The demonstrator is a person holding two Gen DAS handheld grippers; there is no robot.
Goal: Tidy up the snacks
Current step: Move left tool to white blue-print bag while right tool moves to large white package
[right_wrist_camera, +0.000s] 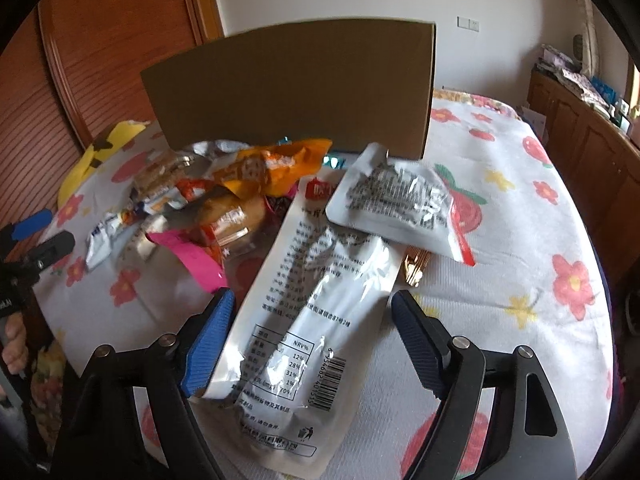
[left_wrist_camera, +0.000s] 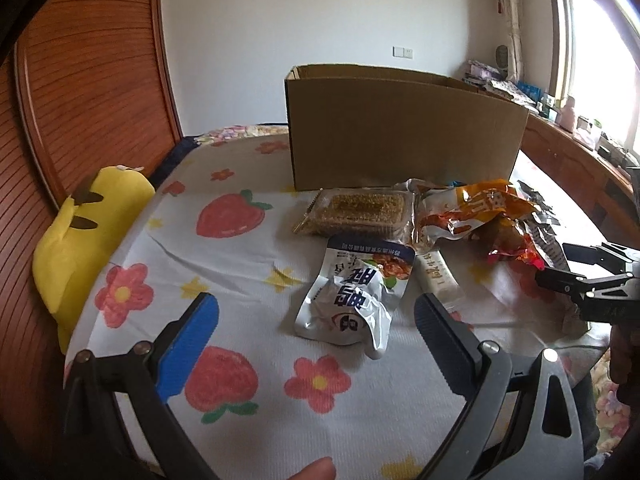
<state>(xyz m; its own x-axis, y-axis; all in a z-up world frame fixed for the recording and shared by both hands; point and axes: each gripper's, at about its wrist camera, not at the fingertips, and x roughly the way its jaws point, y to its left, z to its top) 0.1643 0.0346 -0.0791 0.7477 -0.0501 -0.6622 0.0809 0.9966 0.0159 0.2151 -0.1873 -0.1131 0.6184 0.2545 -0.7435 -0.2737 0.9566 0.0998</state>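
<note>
An open cardboard box (left_wrist_camera: 400,128) stands at the back of the flowered table; it also shows in the right wrist view (right_wrist_camera: 292,88). In front lie snacks: a clear tray of seed bars (left_wrist_camera: 356,210), an orange bag (left_wrist_camera: 476,208), a white bar (left_wrist_camera: 438,276) and a silver-white pouch (left_wrist_camera: 352,296). My left gripper (left_wrist_camera: 316,308) is open, just short of that pouch. My right gripper (right_wrist_camera: 312,308) is open, its fingers either side of a long white packet (right_wrist_camera: 304,304). A smaller white pouch (right_wrist_camera: 396,204) lies on that packet's far end. A pink wrapper (right_wrist_camera: 192,256) lies left.
A yellow plush toy (left_wrist_camera: 88,232) sits at the table's left edge. A wooden wardrobe (left_wrist_camera: 80,80) stands left. A wooden counter with clutter (left_wrist_camera: 568,136) runs along the right under the window. The right gripper shows in the left view (left_wrist_camera: 592,280).
</note>
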